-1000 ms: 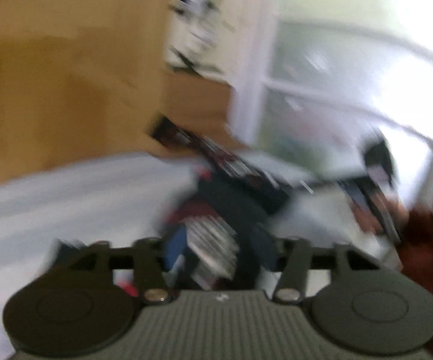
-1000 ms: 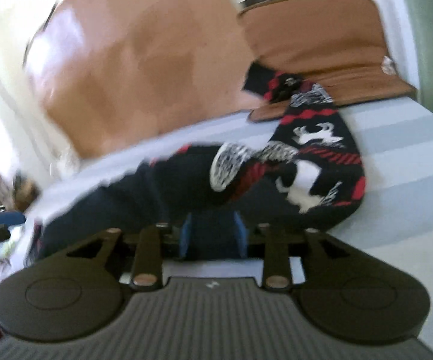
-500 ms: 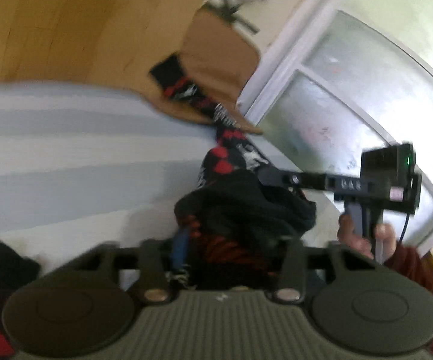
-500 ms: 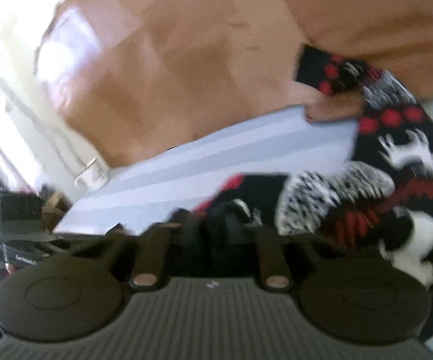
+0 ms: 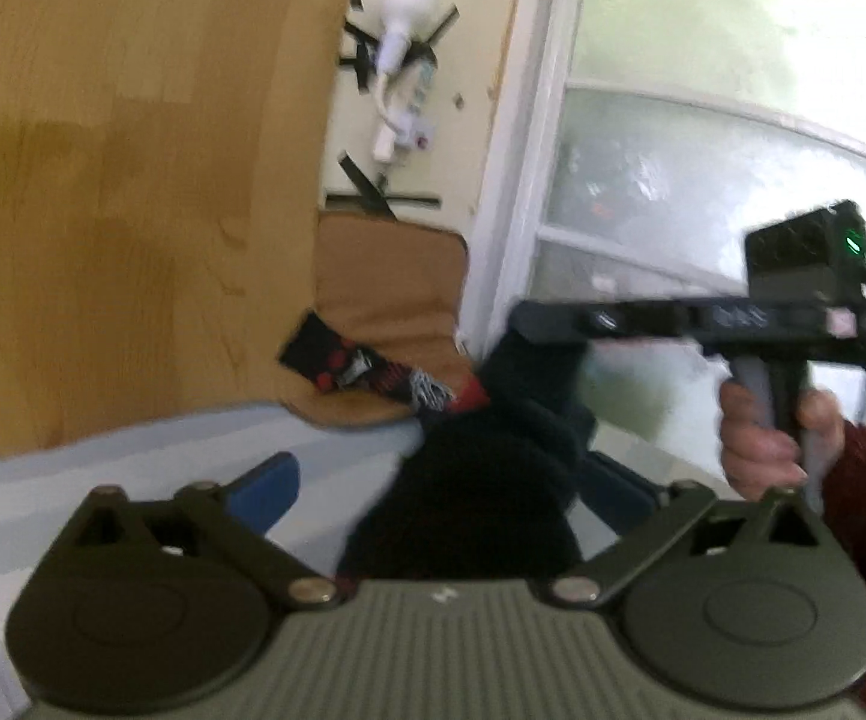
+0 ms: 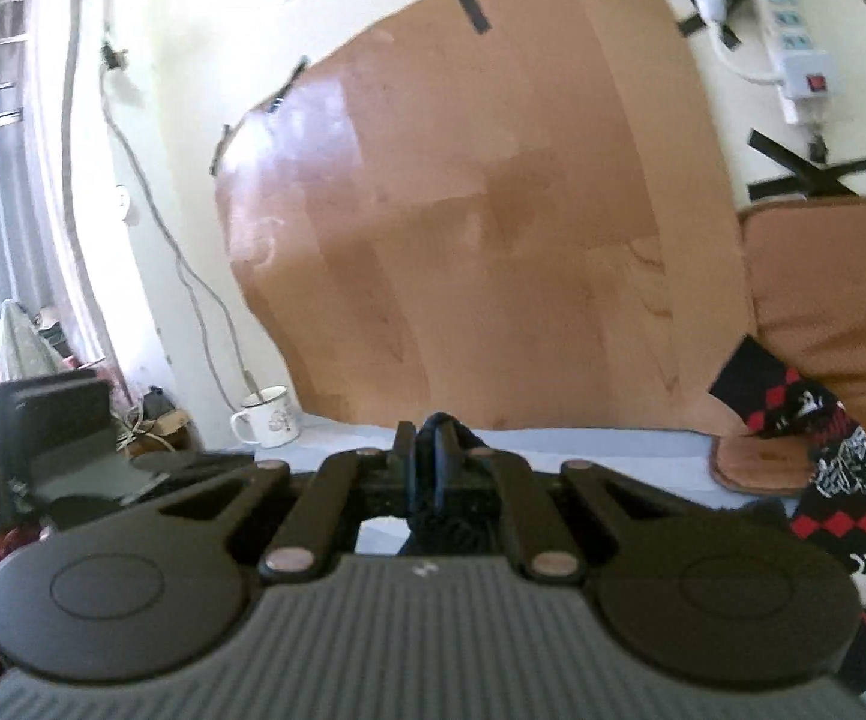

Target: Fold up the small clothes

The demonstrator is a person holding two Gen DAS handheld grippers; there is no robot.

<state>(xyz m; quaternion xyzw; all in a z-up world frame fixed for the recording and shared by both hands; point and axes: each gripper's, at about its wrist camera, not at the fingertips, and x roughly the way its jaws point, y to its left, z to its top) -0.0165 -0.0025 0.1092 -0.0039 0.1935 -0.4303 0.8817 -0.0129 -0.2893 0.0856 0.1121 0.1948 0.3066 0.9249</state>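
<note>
A dark knitted garment with red and white patterns [image 5: 481, 480] hangs between the two grippers above the grey-striped table [image 5: 72, 480]. My left gripper [image 5: 439, 480] is open, its blue pads [image 5: 264, 489] spread on either side of the dark cloth. My right gripper [image 6: 433, 456] is shut on a fold of the garment and holds it up; in the left wrist view it [image 5: 553, 330] pinches the cloth from the right. The patterned end [image 6: 835, 480] trails over a brown cushion [image 6: 841, 312].
A wooden board [image 6: 463, 210] leans on the wall behind the table. A white enamel mug [image 6: 267, 417] stands at the table's far left edge. A power strip [image 6: 793, 54] hangs on the wall. A window [image 5: 733, 150] is on the right.
My left gripper has opened and let go of the garment. My right gripper has lifted its fold upward, so the cloth now hangs from it.
</note>
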